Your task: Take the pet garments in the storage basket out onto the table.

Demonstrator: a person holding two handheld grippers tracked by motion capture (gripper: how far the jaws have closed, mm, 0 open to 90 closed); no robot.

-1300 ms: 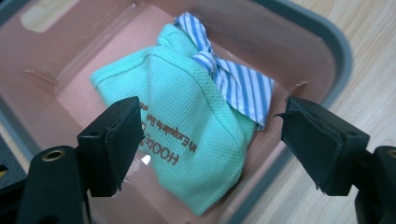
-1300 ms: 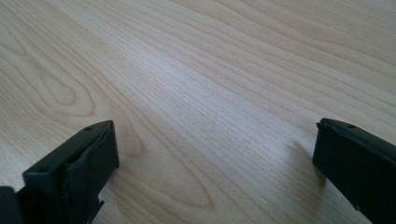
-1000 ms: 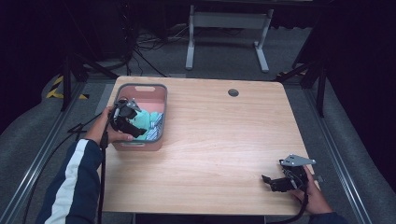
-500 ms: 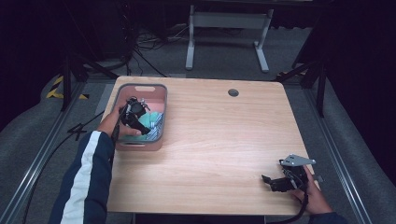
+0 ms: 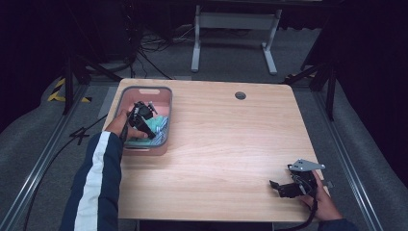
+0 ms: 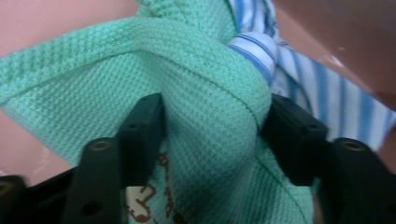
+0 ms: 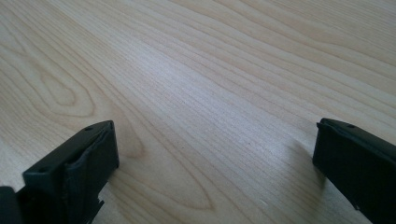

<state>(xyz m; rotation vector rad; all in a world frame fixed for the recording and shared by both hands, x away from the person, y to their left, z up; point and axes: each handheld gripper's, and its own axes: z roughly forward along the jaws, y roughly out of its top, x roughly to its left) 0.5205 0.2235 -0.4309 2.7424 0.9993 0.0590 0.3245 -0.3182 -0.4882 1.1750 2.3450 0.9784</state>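
While my left gripper (image 5: pixel 144 120) reaches down into the pink plastic bin (image 5: pixel 163 94) at the table's far left corner, its jaws have just been closing, and they now pinch a raised fold of the mint-green waffle-weave cloth (image 6: pixel 140 79) between them, one pad on each side of the bunched fabric. The cloth lies inside the bin, and just beside it, partly under the green fold, sits a blue-and-white striped cloth (image 6: pixel 322 93); in the left gripper view the bin's smooth pink wall shows behind both. My sleeve, dark with a white stripe (image 5: pixel 94 178), runs up from the near edge to that hand. The table (image 5: pixel 231 144) is a light wood-grain top with a round cable hole (image 5: pixel 240 95) near its far edge. My right gripper (image 5: pixel 284 188) rests low on the near right corner, well apart from the bin, with its jaws spread wide and nothing between them; in the right gripper view they frame plain pale grain. Around the table the room is dim: grey carpet, metal floor rails running along both sides, a patch of yellow-and-black hazard tape (image 5: pixel 60 89) at the left, tangled black cables and a white metal stand (image 5: pixel 233 21) beyond the far edge
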